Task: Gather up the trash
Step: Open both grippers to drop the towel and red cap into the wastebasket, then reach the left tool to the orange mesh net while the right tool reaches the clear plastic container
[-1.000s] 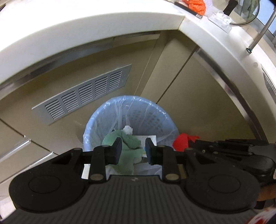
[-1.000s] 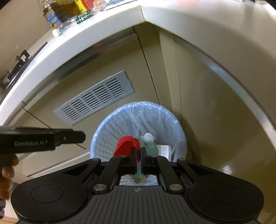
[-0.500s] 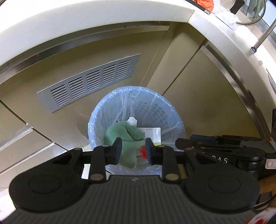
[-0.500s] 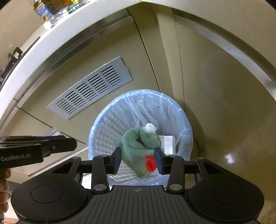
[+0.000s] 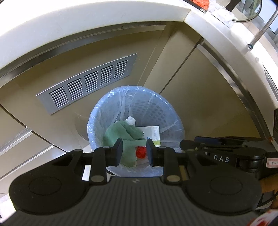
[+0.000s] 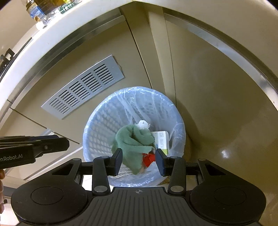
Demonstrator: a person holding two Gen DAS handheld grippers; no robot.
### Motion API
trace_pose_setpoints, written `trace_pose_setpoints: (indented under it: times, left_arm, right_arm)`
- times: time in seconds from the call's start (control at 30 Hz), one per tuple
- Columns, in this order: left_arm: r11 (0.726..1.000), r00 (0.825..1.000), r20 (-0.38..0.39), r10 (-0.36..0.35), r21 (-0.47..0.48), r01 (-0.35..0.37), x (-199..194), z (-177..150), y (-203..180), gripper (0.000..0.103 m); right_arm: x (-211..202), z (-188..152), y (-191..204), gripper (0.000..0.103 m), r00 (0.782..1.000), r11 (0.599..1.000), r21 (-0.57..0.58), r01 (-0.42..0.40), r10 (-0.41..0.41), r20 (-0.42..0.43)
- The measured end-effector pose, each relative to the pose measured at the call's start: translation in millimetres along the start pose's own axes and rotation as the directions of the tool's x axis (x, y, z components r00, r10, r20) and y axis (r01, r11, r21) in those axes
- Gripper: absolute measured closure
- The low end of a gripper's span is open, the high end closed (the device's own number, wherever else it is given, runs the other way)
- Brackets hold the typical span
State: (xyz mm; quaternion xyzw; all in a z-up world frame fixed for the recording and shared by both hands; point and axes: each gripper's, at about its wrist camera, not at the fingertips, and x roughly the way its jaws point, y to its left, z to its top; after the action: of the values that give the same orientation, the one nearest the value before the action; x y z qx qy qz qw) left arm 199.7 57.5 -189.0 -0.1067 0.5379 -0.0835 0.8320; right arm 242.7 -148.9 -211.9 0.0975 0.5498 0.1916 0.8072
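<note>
A pale blue mesh waste bin (image 5: 172, 111) (image 6: 97, 132) lined with clear plastic stands on the floor in the cabinet corner. Inside lie a green cloth (image 5: 121, 133) (image 6: 133, 140), a white crumpled tissue (image 5: 130, 120) (image 6: 142, 124), a white carton (image 5: 152, 133) (image 6: 162, 140) and a small red piece of trash (image 5: 140, 152) (image 6: 148, 158). My left gripper (image 5: 134, 152) hovers above the bin, open and empty. My right gripper (image 6: 138, 160) also hangs over the bin, jaws apart with nothing between them; the red piece lies far below in the bin.
Beige cabinet fronts with a grey vent grille (image 5: 86, 83) (image 6: 83, 88) rise behind the bin. A white counter (image 5: 69, 26) overhangs, carrying bottles (image 6: 45, 8) at left and clutter at right. A hand (image 5: 269, 186) holds the right tool; the floor (image 6: 225, 147) lies right of the bin.
The right gripper opened and the red piece it held dropped into the bin beside the green cloth. Both views shifted slightly so the bin sits higher in frame.
</note>
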Motion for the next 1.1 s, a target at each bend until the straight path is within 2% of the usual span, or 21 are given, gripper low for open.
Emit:
trace_pose_setpoints:
  times: [0.6, 0.67, 0.73, 0.9, 1.1]
  left_arm:
    - [0.996, 0.997, 0.045, -0.069, 0.063, 0.066, -35, 9, -10, 0.076]
    - [0.995, 0.995, 0.056, -0.078, 0.064, 0.075, -42, 11, -12, 0.075]
    - [0.994, 0.994, 0.069, -0.087, 0.067, 0.082, -50, 13, -14, 0.07]
    - [0.991, 0.987, 0.115, -0.111, 0.092, 0.1, -71, 20, -18, 0.069]
    - [0.987, 0.975, 0.184, -0.126, 0.122, 0.105, -97, 30, -24, 0.068]
  right_arm:
    - [-43, 2, 13, 0.061, 0.995, 0.999, 0.033, 0.012, -0.015, 0.098]
    - [-52, 2, 14, 0.061, 0.994, 0.999, 0.037, 0.007, -0.011, 0.108]
    - [-62, 1, 15, 0.061, 0.992, 0.999, 0.047, -0.002, -0.004, 0.125]
    - [-92, 2, 17, 0.061, 0.981, 0.998, 0.068, -0.011, -0.002, 0.193]
    - [-122, 4, 23, 0.061, 0.958, 0.996, 0.087, -0.021, -0.005, 0.286]
